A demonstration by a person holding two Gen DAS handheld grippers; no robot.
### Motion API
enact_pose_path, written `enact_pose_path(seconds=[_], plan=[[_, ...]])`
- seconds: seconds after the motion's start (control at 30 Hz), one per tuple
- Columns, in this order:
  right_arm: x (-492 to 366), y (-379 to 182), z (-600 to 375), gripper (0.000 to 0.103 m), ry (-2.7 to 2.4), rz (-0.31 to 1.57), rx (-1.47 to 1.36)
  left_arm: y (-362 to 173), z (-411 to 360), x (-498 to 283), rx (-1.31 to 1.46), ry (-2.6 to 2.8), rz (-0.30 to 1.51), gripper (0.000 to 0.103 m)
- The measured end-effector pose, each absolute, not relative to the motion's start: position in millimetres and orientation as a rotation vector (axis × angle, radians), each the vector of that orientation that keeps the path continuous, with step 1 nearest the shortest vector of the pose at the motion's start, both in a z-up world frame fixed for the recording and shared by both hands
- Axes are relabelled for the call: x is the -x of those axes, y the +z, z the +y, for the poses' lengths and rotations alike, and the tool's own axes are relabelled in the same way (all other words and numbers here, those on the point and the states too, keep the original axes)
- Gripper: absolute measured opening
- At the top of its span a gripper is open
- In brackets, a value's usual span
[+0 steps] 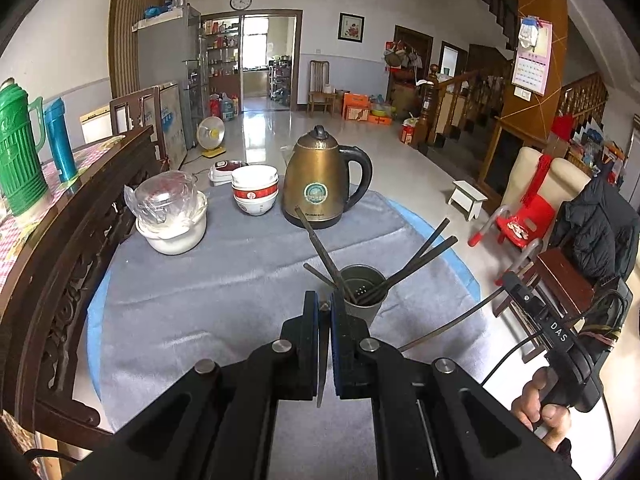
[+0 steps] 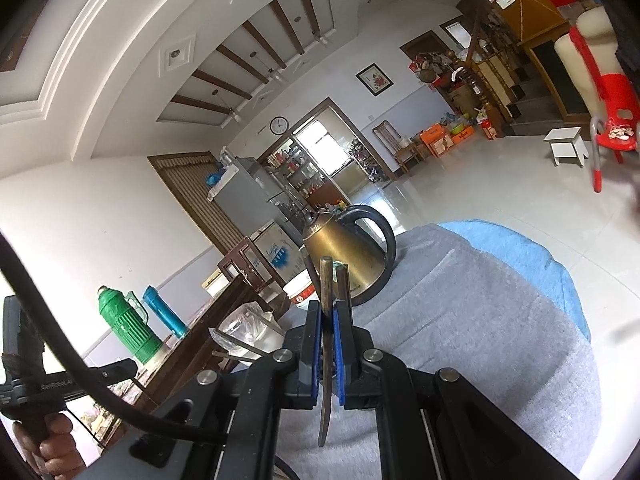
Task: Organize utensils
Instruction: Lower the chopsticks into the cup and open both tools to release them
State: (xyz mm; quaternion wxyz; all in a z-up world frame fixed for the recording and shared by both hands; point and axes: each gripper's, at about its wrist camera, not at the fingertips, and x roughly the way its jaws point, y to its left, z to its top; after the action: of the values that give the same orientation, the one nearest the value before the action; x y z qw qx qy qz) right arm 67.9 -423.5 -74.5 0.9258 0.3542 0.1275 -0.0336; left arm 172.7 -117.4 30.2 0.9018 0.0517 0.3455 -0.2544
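Note:
A dark metal utensil cup (image 1: 363, 292) stands on the grey cloth and holds several dark chopsticks (image 1: 416, 260) that fan out to both sides. My left gripper (image 1: 325, 309) is just in front of the cup, shut on a thin dark chopstick (image 1: 323, 364) that runs back between its pads. My right gripper (image 2: 329, 311) is tilted and raised over the cloth, shut on a pair of brown chopsticks (image 2: 327, 344) whose ends stick out past the fingertips. The right gripper also shows at the right edge of the left wrist view, with its chopstick (image 1: 448, 326) slanting down.
On the grey cloth (image 1: 224, 280) stand a bronze kettle (image 1: 320, 180), stacked white bowls (image 1: 254, 189) and a white pot with a bagged glass lid (image 1: 172, 216). A dark wooden rail (image 1: 68, 264) borders the left. Green and blue flasks (image 1: 20, 152) stand beyond it.

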Motion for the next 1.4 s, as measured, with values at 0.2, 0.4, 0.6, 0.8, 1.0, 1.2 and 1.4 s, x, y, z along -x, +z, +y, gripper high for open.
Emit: enact_pose_path(seconds=[0.2,0.4,0.6,0.8,1.0,1.2,1.4], plan=[[-68.0,-68.8,-429.3,0.006,-0.074,0.247,-0.732,39.3,-119.8,-177.3,-0.109,-0.530,0.697,0.006],[-71.4,-57.4,-431.7,0.006,-0.075,0.232,-0.724,50.4,-122.2,-181.9,-0.104,-0.532,0.678,0.006],[-76.1,-41.9,-430.4,0.006,-0.074,0.203,-0.720,68.3,-129.9,-182.0,-0.113,-0.547,0.626,0.006],[-77.4,-21.9,-429.0,0.006,-0.086,0.144,-0.701,86.9,-138.9,-180.2,-0.102,-0.568,0.564,0.006],[-81.6,-2.1,-424.5,0.006,-0.121,0.084,-0.669,103.8,-150.2,-185.1,-0.076,-0.578,0.491,0.006],[-100.9,7.5,-414.0,0.006,-0.160,0.074,-0.617,112.2,-166.0,-197.4,-0.051,-0.576,0.440,0.006],[-131.4,10.0,-403.1,0.006,-0.226,0.091,-0.543,106.7,-182.8,-221.0,-0.023,-0.580,0.477,0.006]])
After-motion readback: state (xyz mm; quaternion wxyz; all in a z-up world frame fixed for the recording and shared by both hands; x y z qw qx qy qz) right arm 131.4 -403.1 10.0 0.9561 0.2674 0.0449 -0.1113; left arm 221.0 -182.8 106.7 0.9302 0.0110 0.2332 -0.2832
